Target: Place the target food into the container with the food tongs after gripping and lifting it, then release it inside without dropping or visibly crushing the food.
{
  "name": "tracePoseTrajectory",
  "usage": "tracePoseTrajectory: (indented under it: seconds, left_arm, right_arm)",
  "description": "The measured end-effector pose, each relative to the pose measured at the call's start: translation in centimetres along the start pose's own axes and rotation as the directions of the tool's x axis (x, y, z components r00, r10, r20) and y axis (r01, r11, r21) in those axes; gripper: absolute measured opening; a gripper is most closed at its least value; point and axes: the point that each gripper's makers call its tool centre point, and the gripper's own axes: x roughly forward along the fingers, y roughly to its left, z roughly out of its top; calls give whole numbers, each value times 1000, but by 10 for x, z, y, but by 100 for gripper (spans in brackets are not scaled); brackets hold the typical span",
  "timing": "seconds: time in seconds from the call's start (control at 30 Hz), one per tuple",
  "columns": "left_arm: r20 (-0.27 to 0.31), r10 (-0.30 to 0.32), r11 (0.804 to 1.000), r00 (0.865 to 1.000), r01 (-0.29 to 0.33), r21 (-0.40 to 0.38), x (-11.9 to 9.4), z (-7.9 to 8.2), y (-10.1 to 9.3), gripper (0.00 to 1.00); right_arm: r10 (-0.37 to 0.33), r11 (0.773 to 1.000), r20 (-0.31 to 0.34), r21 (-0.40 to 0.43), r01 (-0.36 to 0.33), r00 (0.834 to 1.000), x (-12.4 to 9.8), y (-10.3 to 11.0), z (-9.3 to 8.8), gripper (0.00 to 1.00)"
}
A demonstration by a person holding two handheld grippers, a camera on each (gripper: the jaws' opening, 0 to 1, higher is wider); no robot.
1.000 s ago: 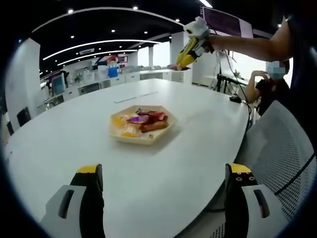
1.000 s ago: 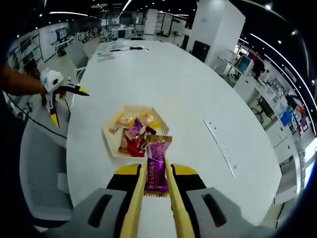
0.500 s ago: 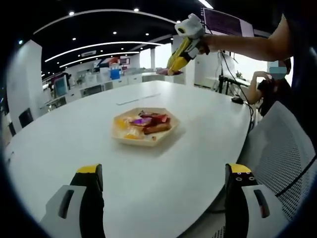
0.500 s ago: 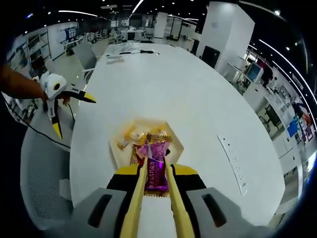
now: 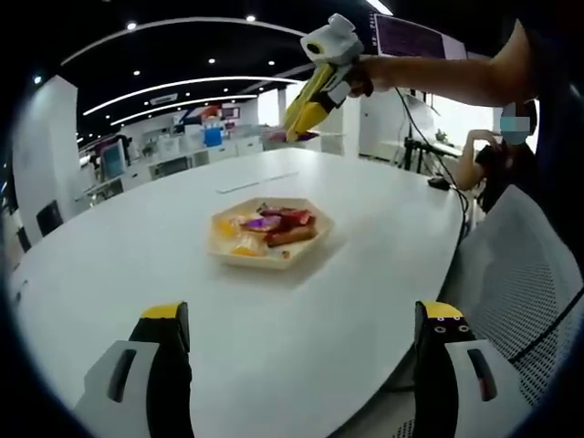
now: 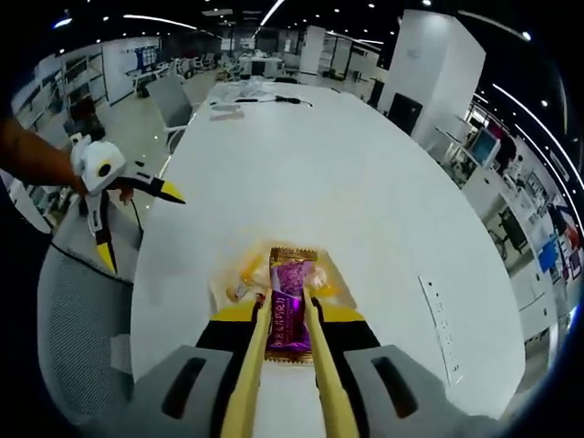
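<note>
Purple packet (image 6: 290, 315) sits pinched between the two yellow blades of the right tongs (image 6: 285, 321), low centre of the right gripper view. Packet lies lengthwise along the blades, gold crimped end poking past the tips toward frame top. Wrapper looks flat, not visibly squashed.

Directly beyond the packet's far end, the tray (image 6: 230, 281) shows at both sides of the blades: pale hexagon rim, yellow and orange wrapped pieces inside. The packet overlaps the tray in this view; whether it touches the contents I cannot tell.

In the left gripper view the tray (image 5: 307, 244) sits mid-frame on the white table (image 5: 137, 246), holding mixed snacks (image 5: 269, 225): yellow, purple, red and brown wrappers. The right tongs (image 5: 307, 102) appear at upper centre, held high above the table by a hand (image 5: 360, 78) on an arm coming in from the upper right. Blades pressed together on something small and dark at the tips; too small there to identify.

Left tongs (image 5: 306, 333): jaws spread wide at the bottom of the left gripper view, yellow-tipped, nothing between them, bare table beneath. Same tongs (image 6: 137, 214) seen at left of the right gripper view, held off the table edge above a grey mesh chair (image 6: 78, 338), blades parted.

A second person sits at the far right of the left gripper view.
</note>
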Motion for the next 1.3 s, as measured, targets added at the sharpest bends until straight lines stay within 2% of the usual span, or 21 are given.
tracePoseTrajectory:
  seconds: [0.3, 0.6, 0.87, 1.03, 1.3]
  left_arm:
    - [8, 16, 1000, 1000, -16, -10, -1, 1, 4, 99]
    - [2, 9, 1000, 1000, -9, -2, 0, 0, 3, 99]
    - [9, 13, 1000, 1000, -13, -5, -1, 1, 3, 99]
    - [9, 15, 1000, 1000, -14, -9, -2, 1, 3, 99]
    - [8, 5, 1000, 1000, -5, -11, -1, 0, 2, 99]
  right_arm:
    - [26, 1000, -7, -9, -26, 1000, 14, 10, 6, 22]
    - [25, 1000, -7, -17, -25, 1000, 17, 13, 11, 22]
    - [16, 1000, -12, -20, -16, 1000, 18, 12, 6, 23]
    - [14, 1000, 26, -15, -14, 1000, 20, 13, 7, 25]
    - [7, 1000, 22, -13, -7, 1000, 19, 12, 2, 25]
